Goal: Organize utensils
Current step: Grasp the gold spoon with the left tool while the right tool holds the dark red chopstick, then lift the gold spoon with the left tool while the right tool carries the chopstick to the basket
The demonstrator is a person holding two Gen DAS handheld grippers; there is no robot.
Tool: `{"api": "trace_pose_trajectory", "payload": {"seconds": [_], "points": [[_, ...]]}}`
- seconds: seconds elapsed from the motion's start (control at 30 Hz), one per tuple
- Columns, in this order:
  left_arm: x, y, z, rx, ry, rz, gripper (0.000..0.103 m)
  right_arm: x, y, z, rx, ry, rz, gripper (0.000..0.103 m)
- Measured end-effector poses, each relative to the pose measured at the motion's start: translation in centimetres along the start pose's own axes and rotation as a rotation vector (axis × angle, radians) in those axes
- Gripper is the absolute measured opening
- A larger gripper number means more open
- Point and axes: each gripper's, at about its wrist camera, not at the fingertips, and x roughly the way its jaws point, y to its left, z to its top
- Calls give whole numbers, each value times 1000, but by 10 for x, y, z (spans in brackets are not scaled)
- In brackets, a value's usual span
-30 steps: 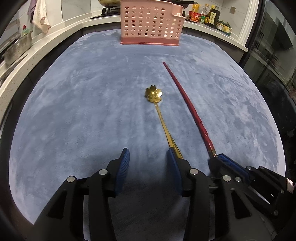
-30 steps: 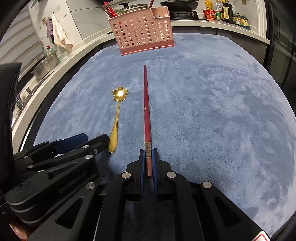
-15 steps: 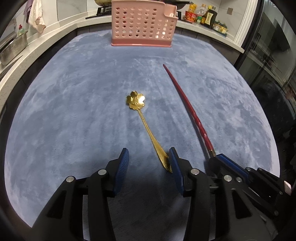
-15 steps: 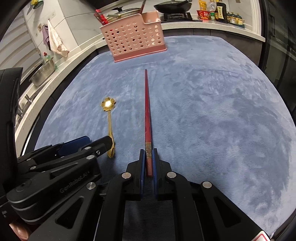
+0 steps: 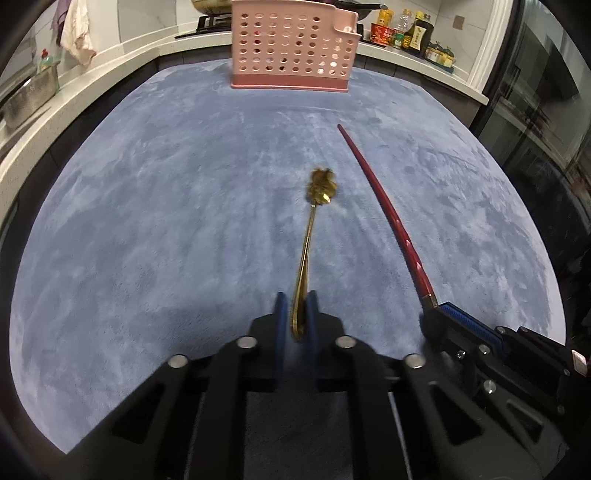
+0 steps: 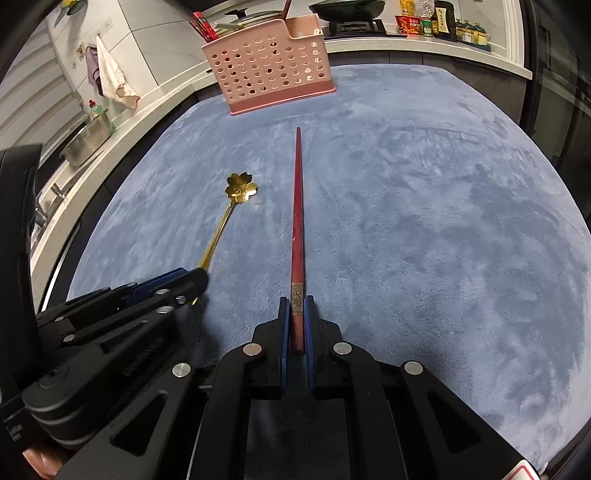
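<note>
A gold spoon with a flower-shaped bowl points away from me over the blue mat. Its handle end sits between the blue pads of my left gripper, whose jaws are closing and press on it. My right gripper is shut on the thick end of a red chopstick, which points toward the pink perforated basket at the mat's far edge. In the right wrist view the left gripper sits low on the left, with the spoon sticking out of it. The chopstick and the right gripper show on the right of the left wrist view.
The pink basket holds several red chopsticks and other utensils. Behind it runs a white counter with a pan and stove, bottles at the right, a hanging cloth and a metal container at the left. A dark glass front stands on the right.
My left gripper's jaws went from wide open to shut around the spoon handle. The spoon swung into line with the fingers. The right gripper kept its hold on the chopstick.
</note>
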Motion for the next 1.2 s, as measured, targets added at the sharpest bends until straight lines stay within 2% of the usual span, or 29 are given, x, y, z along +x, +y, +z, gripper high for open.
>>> {"api": "trace_pose_trajectory", "payload": {"seconds": [0.2, 0.6, 0.8, 1.2], "points": [[-11, 7, -2, -23, -7, -10, 1, -5, 3, 0, -2, -9, 5, 8], [-61, 22, 27, -60, -89, -9, 1, -46, 17, 19, -6, -84, 33, 8], [-92, 22, 58, -31, -147, 5, 1, -76, 26, 48, -18, -152, 38, 8], [-126, 20, 127, 92, -190, 62, 1, -125, 36, 125, -55, -313, 64, 8]]}}
